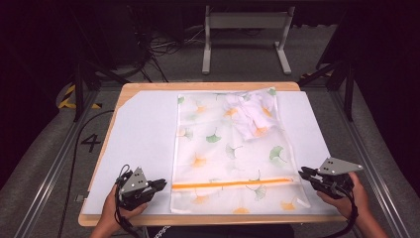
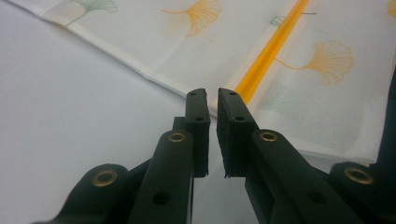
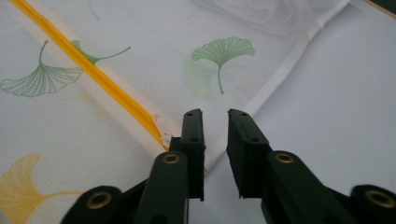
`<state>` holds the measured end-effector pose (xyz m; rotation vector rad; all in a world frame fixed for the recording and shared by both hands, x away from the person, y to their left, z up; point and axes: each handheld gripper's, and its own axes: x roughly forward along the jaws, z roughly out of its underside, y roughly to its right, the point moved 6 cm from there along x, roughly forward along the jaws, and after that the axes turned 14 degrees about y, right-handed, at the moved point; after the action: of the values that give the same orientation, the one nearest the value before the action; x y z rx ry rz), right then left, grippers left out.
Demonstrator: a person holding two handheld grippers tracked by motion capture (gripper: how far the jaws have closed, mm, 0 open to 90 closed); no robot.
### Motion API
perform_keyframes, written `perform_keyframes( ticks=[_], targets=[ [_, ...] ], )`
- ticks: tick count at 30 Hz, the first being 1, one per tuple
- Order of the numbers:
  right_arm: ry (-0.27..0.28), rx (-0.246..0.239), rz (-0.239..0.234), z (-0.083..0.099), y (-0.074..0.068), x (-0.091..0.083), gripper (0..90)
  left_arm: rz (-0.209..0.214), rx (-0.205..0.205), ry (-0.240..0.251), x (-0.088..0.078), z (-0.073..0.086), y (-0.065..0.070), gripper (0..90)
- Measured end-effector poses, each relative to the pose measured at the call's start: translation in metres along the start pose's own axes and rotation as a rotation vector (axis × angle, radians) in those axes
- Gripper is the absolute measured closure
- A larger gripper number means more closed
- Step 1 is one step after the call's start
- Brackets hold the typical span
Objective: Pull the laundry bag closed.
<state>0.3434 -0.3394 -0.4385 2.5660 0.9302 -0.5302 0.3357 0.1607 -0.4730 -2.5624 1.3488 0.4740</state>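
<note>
A wooden tabletop (image 1: pixel 208 86) is covered almost entirely by a white sheet (image 1: pixel 138 144), whose far left corner is cut off at a slant. On the sheet, right of centre, a translucent mesh bag (image 1: pixel 218 148) printed with ginkgo leaves is laid flat, its orange zipper (image 1: pixel 233 184) running parallel to the near edge.

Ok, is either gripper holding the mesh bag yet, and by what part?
Nothing is held. The left gripper and right gripper both sit open at opposite ends of the orange zipper on the mesh laundry bag.
</note>
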Motion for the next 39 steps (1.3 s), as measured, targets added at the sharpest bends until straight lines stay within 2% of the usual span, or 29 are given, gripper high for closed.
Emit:
perform_keyframes(
  ticks=[3, 6, 7, 9, 10, 15, 18, 19, 22, 23, 24, 25, 26, 27, 30, 33, 35, 37, 39],
  targets=[
    [0.011, 0.006, 0.001, -0.001, 0.001, 0.000, 72.0, -0.019, -0.003, 0.006, -0.002, -0.001, -0.003, 79.8],
    [0.030, 0.008, 0.019, -0.003, 0.005, 0.001, 63.8, -0.068, 0.001, 0.016, -0.009, -0.002, -0.011, 73.4],
    [0.030, 0.008, 0.019, -0.003, 0.005, 0.001, 63.8, -0.068, 0.001, 0.016, -0.009, -0.002, -0.011, 72.1],
    [0.047, 0.010, 0.037, -0.004, 0.009, 0.001, 60.3, -0.096, 0.003, 0.027, -0.013, -0.002, -0.016, 69.3],
    [0.063, 0.011, 0.041, -0.006, 0.011, 0.001, 54.6, -0.115, -0.001, 0.039, -0.016, -0.002, -0.020, 64.5],
    [0.082, 0.003, 0.063, -0.004, 0.017, 0.001, 50.1, -0.156, -0.007, 0.053, -0.023, 0.000, -0.028, 57.8],
    [0.102, 0.017, 0.076, 0.000, 0.023, 0.002, 43.1, -0.189, -0.003, 0.054, -0.026, 0.003, -0.033, 49.8],
    [0.117, 0.028, 0.087, 0.002, 0.026, 0.003, 37.0, -0.203, -0.008, 0.057, -0.027, 0.004, -0.036, 44.4],
    [0.128, 0.051, 0.113, 0.004, 0.031, 0.003, 30.2, -0.227, -0.015, 0.053, -0.028, 0.007, -0.040, 33.5],
    [0.128, 0.051, 0.113, 0.004, 0.031, 0.003, 30.2, -0.234, -0.019, 0.058, -0.029, 0.008, -0.042, 33.5],
    [0.127, 0.062, 0.131, 0.008, 0.034, 0.004, 26.6, -0.258, -0.037, 0.057, -0.031, 0.012, -0.047, 26.6],
    [0.125, 0.068, 0.139, 0.009, 0.035, 0.004, 25.5, -0.268, -0.043, 0.059, -0.032, 0.013, -0.048, 23.8],
    [0.125, 0.068, 0.139, 0.009, 0.035, 0.004, 25.5, -0.268, -0.043, 0.059, -0.032, 0.013, -0.048, 21.7],
    [0.128, 0.075, 0.143, 0.010, 0.036, 0.004, 24.8, -0.269, -0.065, 0.068, -0.034, 0.016, -0.051, 21.7],
    [0.141, 0.104, 0.190, 0.017, 0.040, 0.001, 18.4, -0.277, -0.093, 0.079, -0.038, 0.022, -0.053, 16.0],
    [0.140, 0.131, 0.204, 0.025, 0.040, -0.001, 15.8, -0.274, -0.118, 0.077, -0.041, 0.027, -0.052, 12.9],
    [0.133, 0.131, 0.215, 0.029, 0.041, -0.002, 14.6, -0.274, -0.129, 0.075, -0.042, 0.030, -0.051, 11.1],
    [0.143, 0.135, 0.215, 0.030, 0.040, -0.003, 14.3, -0.272, -0.120, 0.062, -0.043, 0.033, -0.050, 10.5],
    [0.152, 0.137, 0.208, 0.031, 0.039, -0.003, 14.0, -0.269, -0.120, 0.069, -0.044, 0.033, -0.048, 9.7]
  ],
)
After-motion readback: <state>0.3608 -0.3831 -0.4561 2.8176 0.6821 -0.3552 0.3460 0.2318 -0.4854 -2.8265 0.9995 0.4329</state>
